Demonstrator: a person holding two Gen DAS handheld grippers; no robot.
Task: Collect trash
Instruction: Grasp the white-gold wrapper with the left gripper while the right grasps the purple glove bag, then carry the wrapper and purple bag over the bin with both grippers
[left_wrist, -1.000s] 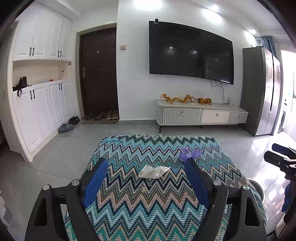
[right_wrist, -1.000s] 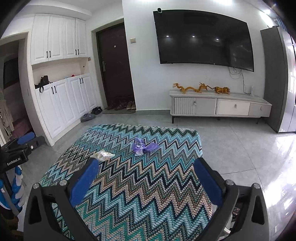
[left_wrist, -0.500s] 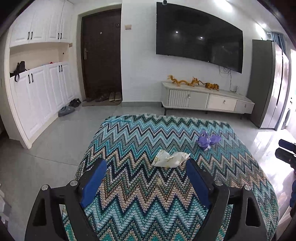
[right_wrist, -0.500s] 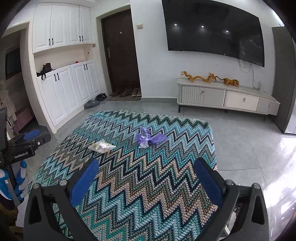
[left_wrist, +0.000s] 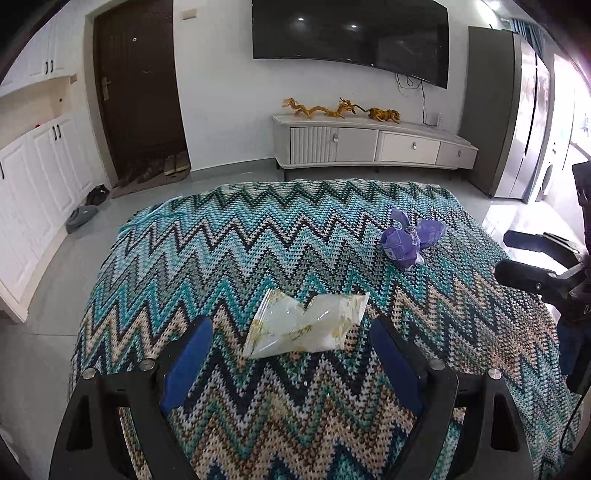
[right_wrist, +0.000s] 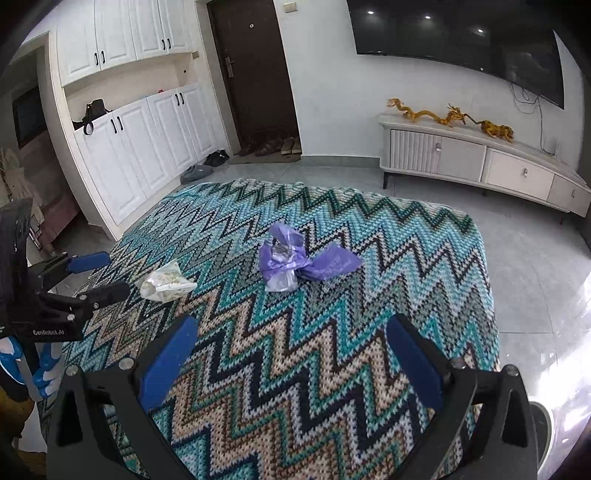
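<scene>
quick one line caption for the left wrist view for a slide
Open left gripper approaching a crumpled clear wrapper on a zigzag-knit cloth, purple bag beyond.

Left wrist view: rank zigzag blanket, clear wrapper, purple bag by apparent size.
1. Teal zigzag knitted blanket, by far largest.
2. Clear crumpled plastic wrapper.
3. Purple crumpled plastic bag, though it lies farther from the camera, so true order of the last two is unsure.

Bare blanket (left_wrist: 295, 251) separates clear wrapper (left_wrist: 306, 325) and purple bag (left_wrist: 406, 240).

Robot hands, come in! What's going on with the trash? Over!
Left gripper open, lined up on white wrapper, not touching. Right gripper open, short of purple bag. Both pieces loose on zigzag cloth. Nothing in the way.
</scene>
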